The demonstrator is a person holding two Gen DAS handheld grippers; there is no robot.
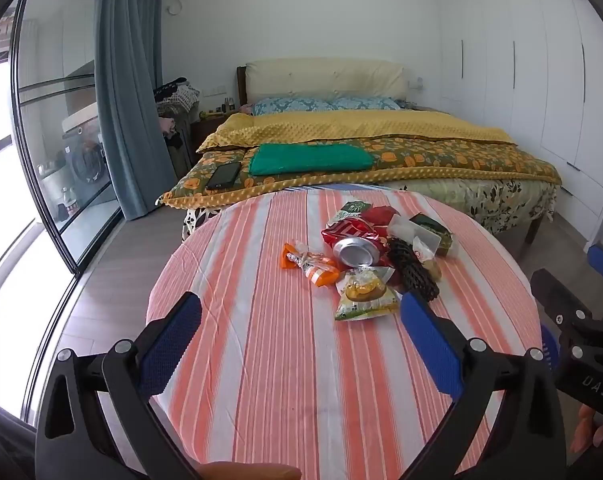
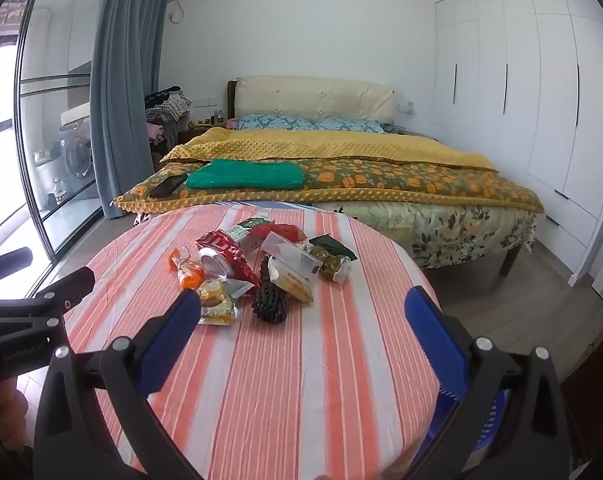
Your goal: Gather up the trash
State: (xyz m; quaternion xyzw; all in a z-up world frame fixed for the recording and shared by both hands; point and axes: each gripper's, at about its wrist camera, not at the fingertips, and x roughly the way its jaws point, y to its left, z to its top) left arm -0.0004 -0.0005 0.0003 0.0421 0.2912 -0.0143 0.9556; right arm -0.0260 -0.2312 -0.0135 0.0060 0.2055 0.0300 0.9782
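The trash lay in one loose pile near the middle of the striped tabletop: a crushed red can, an orange wrapper, a yellow-green snack packet and a black foam net. The left hand-held gripper and the right hand-held gripper both stood wide open above the near part of the cloth, holding nothing. The packets were probably light, thin and slippery, so an edge or corner seemed best. The can looked stiff; its crumpled side should give a good hold.
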